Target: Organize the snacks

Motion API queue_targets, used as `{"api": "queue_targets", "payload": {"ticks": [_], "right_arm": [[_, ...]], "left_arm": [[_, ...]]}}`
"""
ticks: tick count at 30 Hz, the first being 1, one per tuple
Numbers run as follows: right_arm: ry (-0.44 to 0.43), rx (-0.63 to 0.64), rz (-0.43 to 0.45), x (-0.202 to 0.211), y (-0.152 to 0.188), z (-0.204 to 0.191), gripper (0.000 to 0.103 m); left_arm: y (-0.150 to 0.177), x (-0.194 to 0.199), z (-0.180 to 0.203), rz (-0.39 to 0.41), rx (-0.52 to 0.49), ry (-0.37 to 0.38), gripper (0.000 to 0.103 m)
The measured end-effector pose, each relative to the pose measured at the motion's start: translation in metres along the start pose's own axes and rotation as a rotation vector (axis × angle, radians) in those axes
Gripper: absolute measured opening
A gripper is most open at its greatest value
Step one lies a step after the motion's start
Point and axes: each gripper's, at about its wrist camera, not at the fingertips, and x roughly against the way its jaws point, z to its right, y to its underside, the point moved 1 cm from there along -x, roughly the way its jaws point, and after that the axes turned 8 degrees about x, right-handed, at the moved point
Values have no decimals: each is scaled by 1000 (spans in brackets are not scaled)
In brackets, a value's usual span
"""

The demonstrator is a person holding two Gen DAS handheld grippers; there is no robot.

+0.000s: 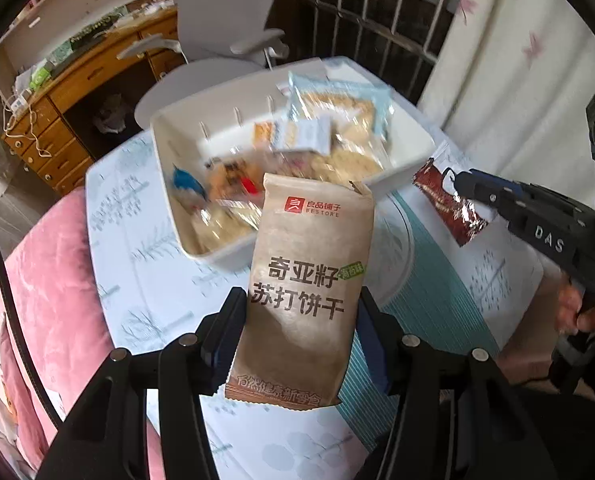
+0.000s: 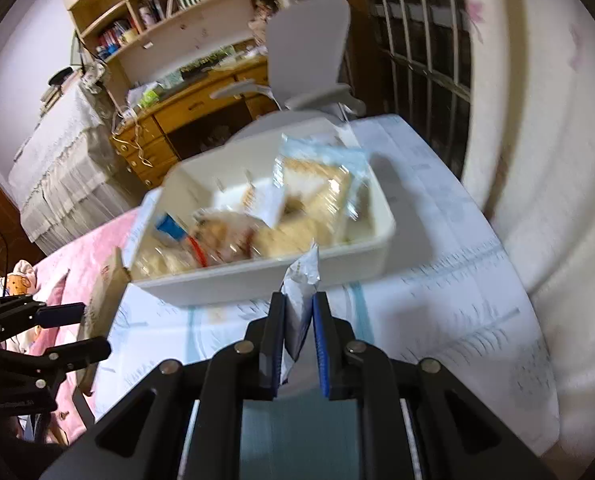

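Observation:
My left gripper (image 1: 301, 312) is shut on a brown cracker packet (image 1: 305, 276) with Chinese print, held upright above the table just in front of the white bin (image 1: 177, 128). The bin holds several wrapped snacks (image 1: 329, 128). My right gripper (image 2: 299, 320) is shut on a small packet (image 2: 301, 280), silver-white from its own view and dark red (image 1: 449, 204) in the left wrist view, held near the bin's front wall (image 2: 257, 276). The left gripper (image 2: 69, 332) and its brown packet (image 2: 105, 292) also show at the left of the right wrist view.
The bin stands on a table with a white and teal patterned cloth (image 1: 137, 248). A pink quilt (image 1: 45, 280) lies to the left. A grey office chair (image 2: 305, 52), a wooden desk (image 2: 185, 108) and a barred window (image 2: 425, 48) stand behind the table.

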Motion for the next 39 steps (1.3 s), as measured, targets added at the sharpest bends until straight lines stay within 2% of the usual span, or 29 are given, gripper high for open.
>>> {"api": "queue_targets", "payload": {"ticks": [4, 12, 14, 16, 17, 18, 19, 20, 22, 27, 31, 36, 39], "right_arm": [[-5, 31, 64, -1, -25, -19, 13], [13, 59, 171, -3, -83, -44, 13], [17, 61, 181, -5, -95, -49, 15], [14, 56, 160, -11, -104, -50, 17], [18, 47, 145, -16, -106, -50, 24], [27, 32, 124, -21, -106, -48, 29], [33, 6, 99, -26, -104, -45, 41], [28, -19, 84, -29, -100, -41, 47], [19, -59, 56, -34, -89, -35, 51], [22, -185, -59, -48, -51, -16, 53], [16, -258, -142, -50, -17, -5, 60], [6, -289, -238, -47, 25, 5, 66], [-5, -274, -324, -42, 51, 12, 67]], "left_arm": [[-25, -1, -7, 53, 1, -24, 53], [-95, 4, -33, 132, 32, -15, 53], [-108, 3, -40, 156, 72, -9, 54], [-115, -5, -47, 145, 119, 13, 68], [-116, -9, -50, 135, 136, 16, 80], [-115, -13, -53, 129, 153, 19, 81], [-113, -16, -54, 126, 157, 23, 81], [-110, -19, -56, 117, 159, 28, 81], [-101, -28, -58, 85, 166, 30, 81], [-70, -46, -62, -5, 229, 79, 83], [-30, -60, -58, -79, 286, 95, 83], [21, -64, -54, -149, 349, 94, 83], [46, -57, -51, -147, 387, 119, 83]]}}
